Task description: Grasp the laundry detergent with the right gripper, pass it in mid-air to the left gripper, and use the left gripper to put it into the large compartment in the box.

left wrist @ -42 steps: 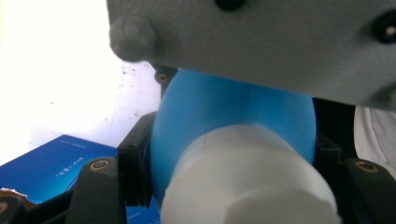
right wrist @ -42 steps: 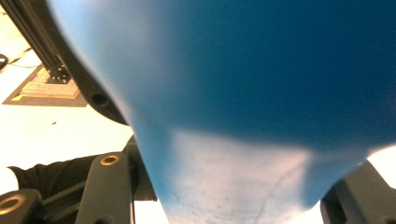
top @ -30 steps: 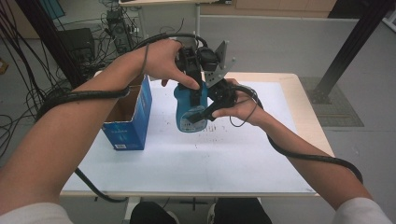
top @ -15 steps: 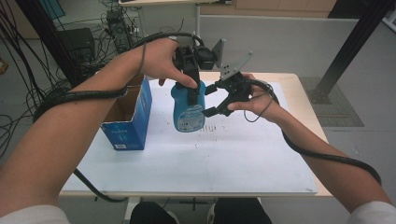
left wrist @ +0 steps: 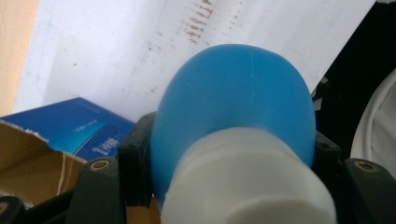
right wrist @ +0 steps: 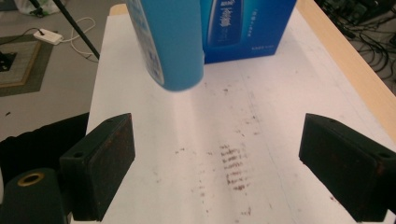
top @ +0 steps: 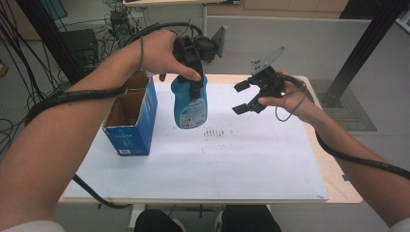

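Left hand-held gripper (top: 196,89) clamping blue bottle (top: 189,107), right hand-held gripper (top: 245,97) spread, empty

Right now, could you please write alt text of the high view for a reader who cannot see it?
The left claw holds a blue bottle by its neck above a white table, beside an open blue cardboard box. To the right, the right claw is open and empty, apart from the bottle, its jaws having just been opening.

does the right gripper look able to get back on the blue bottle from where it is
Probably yes: the right gripper is open with nothing between it and the blue bottle, which the left gripper holds by the neck above the table.
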{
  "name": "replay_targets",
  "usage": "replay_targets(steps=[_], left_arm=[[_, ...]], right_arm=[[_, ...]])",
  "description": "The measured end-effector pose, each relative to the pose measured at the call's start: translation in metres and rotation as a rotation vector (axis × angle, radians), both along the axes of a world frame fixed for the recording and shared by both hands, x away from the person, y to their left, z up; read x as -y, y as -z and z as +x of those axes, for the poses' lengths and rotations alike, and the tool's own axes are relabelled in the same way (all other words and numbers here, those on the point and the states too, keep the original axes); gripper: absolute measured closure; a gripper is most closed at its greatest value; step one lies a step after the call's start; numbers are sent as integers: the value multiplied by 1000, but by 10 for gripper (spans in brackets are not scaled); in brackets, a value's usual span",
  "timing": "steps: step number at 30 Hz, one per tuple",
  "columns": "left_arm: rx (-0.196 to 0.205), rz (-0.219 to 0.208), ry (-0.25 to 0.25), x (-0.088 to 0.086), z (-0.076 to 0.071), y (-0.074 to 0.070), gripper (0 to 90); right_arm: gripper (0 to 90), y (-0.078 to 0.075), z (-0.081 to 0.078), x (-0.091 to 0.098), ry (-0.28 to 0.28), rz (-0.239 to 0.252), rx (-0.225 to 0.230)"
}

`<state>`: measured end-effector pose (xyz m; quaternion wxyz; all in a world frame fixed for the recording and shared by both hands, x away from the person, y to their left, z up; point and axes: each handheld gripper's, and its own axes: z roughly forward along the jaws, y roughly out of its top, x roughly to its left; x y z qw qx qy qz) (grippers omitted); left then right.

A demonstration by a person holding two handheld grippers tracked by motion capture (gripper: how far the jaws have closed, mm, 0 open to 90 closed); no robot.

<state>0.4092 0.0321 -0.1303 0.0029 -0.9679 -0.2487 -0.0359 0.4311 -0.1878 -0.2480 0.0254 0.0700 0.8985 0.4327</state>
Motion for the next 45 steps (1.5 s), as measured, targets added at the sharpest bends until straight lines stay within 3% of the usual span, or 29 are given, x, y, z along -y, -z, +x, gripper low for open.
replay_targets(steps=[8, 23, 30, 36, 45], left_arm=[[12, 8, -100, -10, 5, -18, 368], [59, 5, -382, -49, 20, -69, 368], [71, 20, -499, -70, 27, -87, 368], [79, -1, -620, -92, 34, -99, 369], [99, -40, -849, -130, 41, -114, 369]], right_arm=[[65, -2, 4, 26, 88, -53, -46], [59, 1, 11, 61, 194, -232, -68], [59, -4, 13, 71, 235, -243, -86], [61, -11, 15, 70, 237, -256, -73], [64, -15, 16, 63, 226, -274, -65]])
